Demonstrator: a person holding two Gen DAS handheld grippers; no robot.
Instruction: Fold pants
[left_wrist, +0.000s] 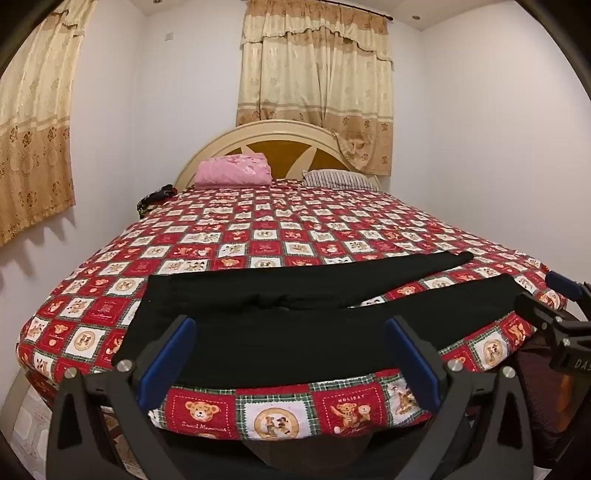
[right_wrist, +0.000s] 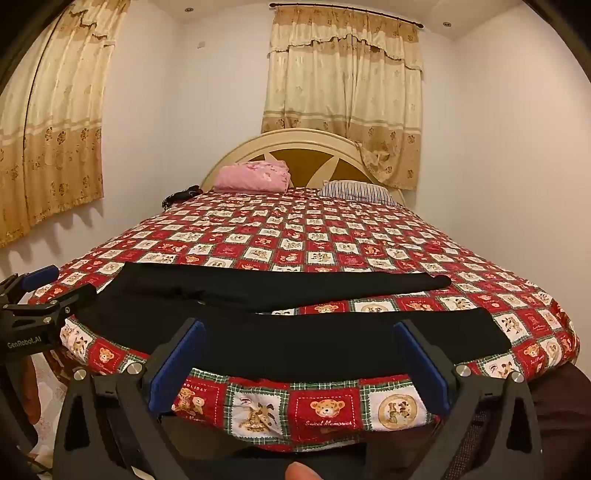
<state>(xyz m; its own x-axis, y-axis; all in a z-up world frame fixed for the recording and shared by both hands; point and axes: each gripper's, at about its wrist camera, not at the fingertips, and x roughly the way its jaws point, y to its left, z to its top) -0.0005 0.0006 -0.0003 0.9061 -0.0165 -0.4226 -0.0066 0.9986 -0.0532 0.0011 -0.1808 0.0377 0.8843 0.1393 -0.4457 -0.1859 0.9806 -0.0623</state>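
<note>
Black pants (left_wrist: 295, 332) lie flat across the near end of the bed, waist at the left and the two legs spread apart toward the right. They also show in the right wrist view (right_wrist: 314, 336). My left gripper (left_wrist: 290, 347) is open and empty, hovering before the bed's near edge over the waist part. My right gripper (right_wrist: 301, 350) is open and empty, hovering before the near leg. The right gripper also shows at the right edge of the left wrist view (left_wrist: 554, 306), and the left gripper at the left edge of the right wrist view (right_wrist: 37, 295).
The bed has a red checked teddy-bear quilt (left_wrist: 277, 236). A pink folded blanket (left_wrist: 232, 170) and a striped pillow (left_wrist: 340, 179) lie by the headboard (left_wrist: 280, 142). A dark item (left_wrist: 155, 197) sits at the far left corner. Curtains hang behind and at the left.
</note>
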